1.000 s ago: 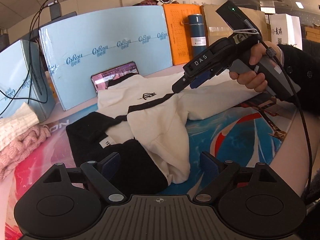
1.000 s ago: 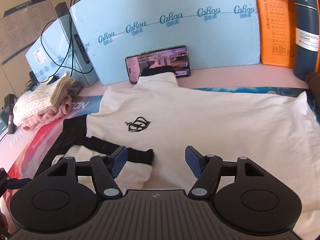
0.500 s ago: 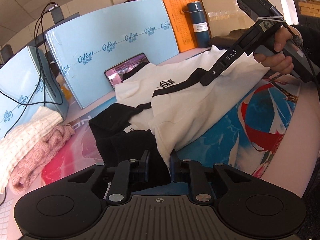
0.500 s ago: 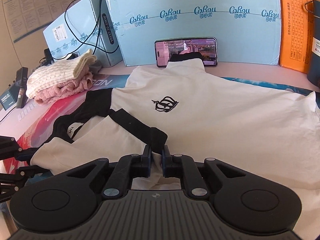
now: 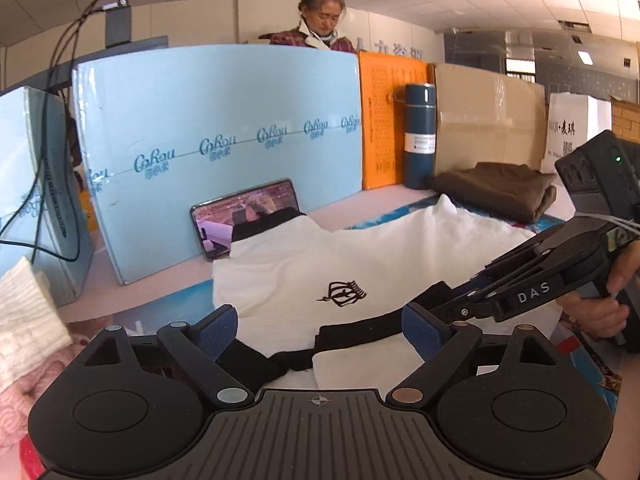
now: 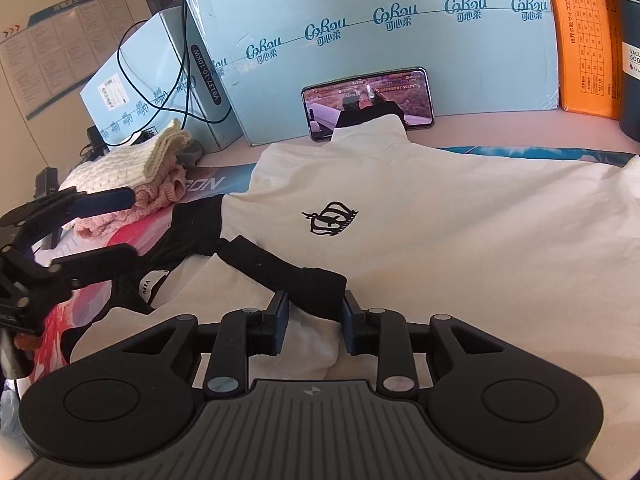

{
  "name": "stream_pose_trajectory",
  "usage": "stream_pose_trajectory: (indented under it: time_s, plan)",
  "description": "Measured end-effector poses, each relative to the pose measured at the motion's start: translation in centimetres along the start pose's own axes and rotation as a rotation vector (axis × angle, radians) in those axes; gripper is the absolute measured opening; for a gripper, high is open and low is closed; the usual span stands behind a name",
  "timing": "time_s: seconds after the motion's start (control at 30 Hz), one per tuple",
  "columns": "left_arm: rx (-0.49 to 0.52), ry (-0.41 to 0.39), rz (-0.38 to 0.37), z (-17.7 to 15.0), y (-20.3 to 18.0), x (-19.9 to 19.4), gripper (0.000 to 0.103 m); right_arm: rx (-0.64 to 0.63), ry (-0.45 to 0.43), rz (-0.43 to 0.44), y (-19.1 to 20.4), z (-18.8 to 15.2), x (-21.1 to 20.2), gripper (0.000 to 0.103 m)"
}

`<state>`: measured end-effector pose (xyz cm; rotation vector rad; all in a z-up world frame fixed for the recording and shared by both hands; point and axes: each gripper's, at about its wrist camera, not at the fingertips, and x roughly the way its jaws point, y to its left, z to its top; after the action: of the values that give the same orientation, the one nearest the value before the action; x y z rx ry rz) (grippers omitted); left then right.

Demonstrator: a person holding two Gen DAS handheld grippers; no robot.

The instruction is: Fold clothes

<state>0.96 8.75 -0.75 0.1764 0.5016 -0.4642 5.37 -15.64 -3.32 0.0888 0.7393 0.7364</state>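
Note:
A white top point(image 6: 440, 232) with black cuffs and a black crown logo point(image 6: 330, 218) lies flat on the printed mat, collar toward the phone. One sleeve is folded across the body, and its black cuff point(image 6: 288, 268) ends between the fingers of my right gripper point(image 6: 314, 328). Those fingers stand partly open around the bunched sleeve end. My left gripper point(image 5: 320, 332) is wide open above the folded sleeve point(image 5: 360, 364), holding nothing. From the left wrist view, the right gripper point(image 5: 452, 304) reaches in from the right over the top point(image 5: 400, 252).
A phone point(image 5: 246, 216) leans on a light blue board point(image 5: 220, 140) at the back. A blue flask point(image 5: 418, 136) and a folded brown garment point(image 5: 500, 188) sit back right. Pink and white knits point(image 6: 132, 176) are piled at the left. A person point(image 5: 320, 20) stands behind the board.
Both grippers were shut on the sleeve half a second ago. The left has let go and opened wide; the right's fingers have spread apart. The sleeve now lies across the body.

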Motion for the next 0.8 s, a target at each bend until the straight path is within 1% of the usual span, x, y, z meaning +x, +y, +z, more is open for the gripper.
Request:
stream_pose_trajectory:
  time_s: [0.03, 0.07, 0.1, 0.13, 0.17, 0.2, 0.23, 0.3, 0.43, 0.5, 0.6, 0.73, 0.8]
  plan:
    - [0.009, 0.027, -0.023, -0.3, -0.1, 0.9, 0.089, 0.004, -0.003, 0.003, 0.0, 0.0, 0.1, 0.024]
    - [0.018, 0.054, -0.045, -0.6, -0.2, 1.9, 0.077, 0.006, -0.007, 0.010, -0.1, 0.0, 0.1, 0.023]
    - [0.027, 0.081, -0.068, -0.8, -0.3, 2.8, 0.047, 0.007, -0.011, 0.018, -0.2, -0.1, 0.1, 0.021]
    - [0.036, 0.108, -0.090, -1.1, -0.4, 3.8, 0.039, 0.008, -0.014, 0.027, -0.3, -0.2, 0.2, 0.019]
    - [0.047, 0.113, -0.113, -1.3, -0.7, 3.7, 0.022, 0.009, -0.018, 0.035, -0.4, -0.3, 0.2, 0.017]
    - [0.065, 0.104, -0.125, -1.5, -1.0, 3.3, 0.010, 0.012, -0.025, 0.047, -0.4, -0.3, 0.2, 0.012]
    - [0.092, 0.081, -0.117, -1.6, -1.5, 2.7, 0.010, 0.018, -0.034, 0.063, -0.5, -0.3, 0.1, 0.012]
    - [0.103, 0.015, -0.125, -1.7, -2.1, 1.0, 0.009, 0.028, -0.058, 0.104, -0.6, -0.3, -0.4, 0.010]
    - [0.067, -0.141, -0.235, -1.8, -3.6, -3.8, 0.009, 0.018, -0.155, 0.246, 0.1, -0.3, -3.7, 0.010]
    - [0.059, -0.202, -0.294, -2.3, -4.6, -6.1, 0.009, -0.012, -0.185, 0.290, 0.8, -1.0, -5.7, 0.010]
    - [0.037, -0.237, -0.361, -3.6, -6.2, -8.8, 0.010, -0.064, -0.205, 0.333, 2.0, -2.5, -8.7, 0.010]
    - [-0.006, -0.245, -0.458, -5.8, -8.2, -11.7, 0.010, -0.120, -0.181, 0.387, 3.8, -5.5, -12.1, 0.010]
    - [-0.035, -0.244, -0.503, -6.8, -8.8, -12.9, 0.010, -0.155, -0.160, 0.407, 4.8, -6.9, -13.1, 0.010]
